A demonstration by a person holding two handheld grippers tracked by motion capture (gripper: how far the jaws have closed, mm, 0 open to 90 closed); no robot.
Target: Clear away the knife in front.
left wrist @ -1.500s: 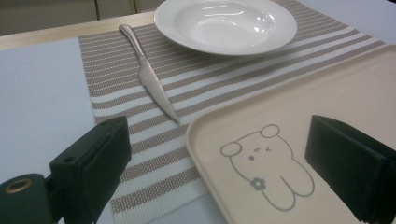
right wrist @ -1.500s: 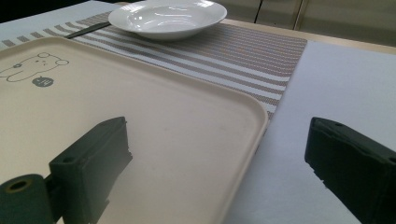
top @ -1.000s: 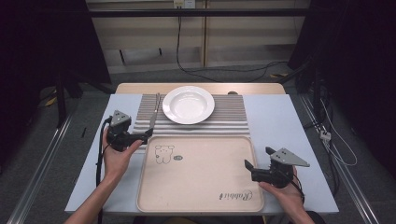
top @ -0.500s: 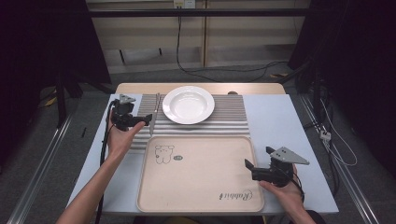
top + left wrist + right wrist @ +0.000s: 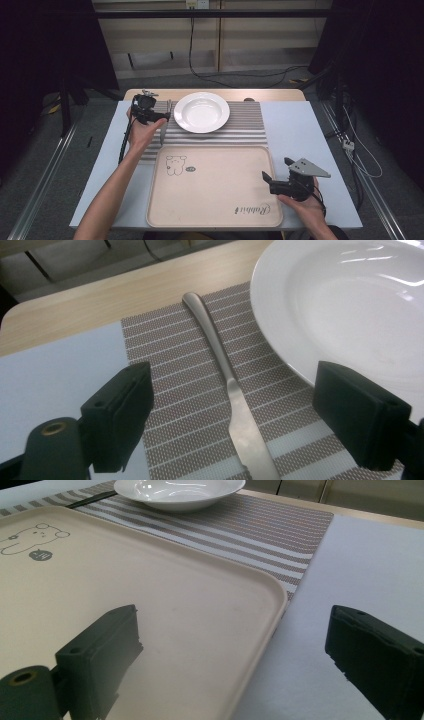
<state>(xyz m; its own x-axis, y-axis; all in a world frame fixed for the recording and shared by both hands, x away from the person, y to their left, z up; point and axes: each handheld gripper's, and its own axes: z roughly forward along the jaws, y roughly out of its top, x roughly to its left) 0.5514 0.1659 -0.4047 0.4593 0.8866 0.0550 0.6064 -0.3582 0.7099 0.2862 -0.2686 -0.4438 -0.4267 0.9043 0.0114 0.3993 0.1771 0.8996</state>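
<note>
One plate (image 5: pixel 201 111), one knife (image 5: pixel 235 405), one tray (image 5: pixel 215 187)

- a lab-style recording booth, not a home
- black curtains (image 5: pixel 45 45) at both sides
- loose black cables (image 5: pixel 235 75) across the grey floor
- metal floor rails (image 5: pixel 42 180) flanking the light blue-topped table (image 5: pixel 305 125)

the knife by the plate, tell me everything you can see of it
The knife is plain matte silver metal in one piece, with a slim rounded handle widening into a blade. It lies flat on the striped placemat, just left of the white plate, handle end toward the table's far edge. The left gripper hovers open over it, fingers to either side, not touching.
</note>
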